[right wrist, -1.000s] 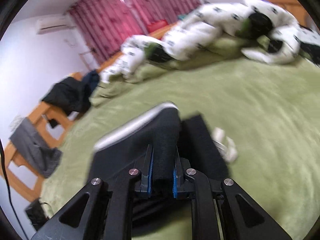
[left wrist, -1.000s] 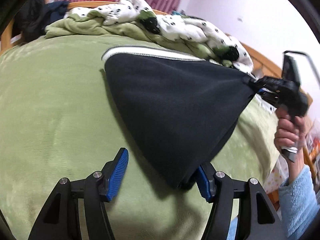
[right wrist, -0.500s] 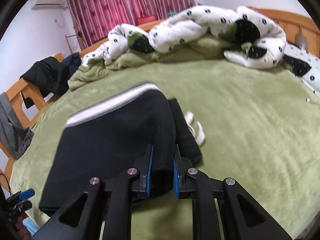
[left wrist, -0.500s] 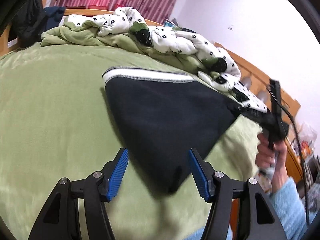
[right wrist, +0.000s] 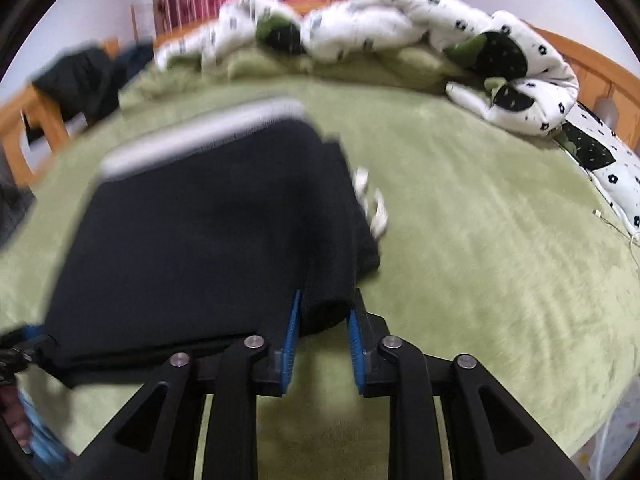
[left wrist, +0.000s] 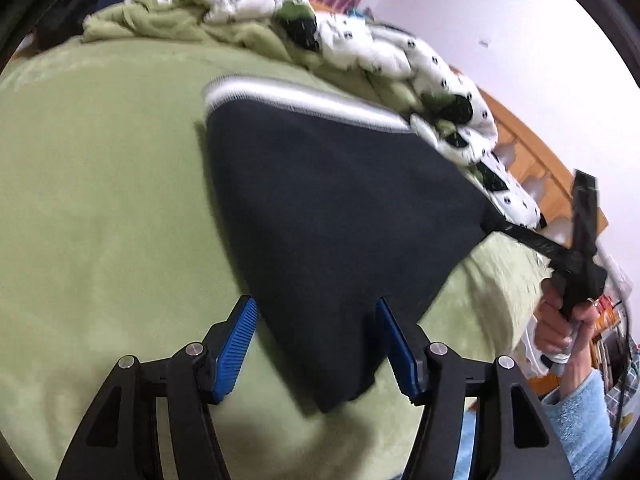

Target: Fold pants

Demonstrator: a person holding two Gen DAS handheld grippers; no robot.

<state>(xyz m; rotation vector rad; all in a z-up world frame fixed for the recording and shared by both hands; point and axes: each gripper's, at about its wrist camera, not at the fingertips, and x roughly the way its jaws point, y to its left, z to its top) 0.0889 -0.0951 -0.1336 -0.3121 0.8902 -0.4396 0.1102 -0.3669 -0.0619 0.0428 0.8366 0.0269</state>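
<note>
The pants [left wrist: 332, 216], a soft, matte black knit with a white ribbed waistband [left wrist: 296, 98], lie folded on the fuzzy green blanket [left wrist: 100, 200] in the centre of the left wrist frame. Their long axis runs from the waistband at upper centre down to a narrow corner at the bottom.

The left gripper [left wrist: 316, 348] stands wide open, its ridged blue pads either side of that corner, gripping nothing. The right gripper [right wrist: 322, 332] is partly open around a rolled black fold; contact is unclear. A crumpled white spotted quilt [right wrist: 400, 28] lies behind.
</note>
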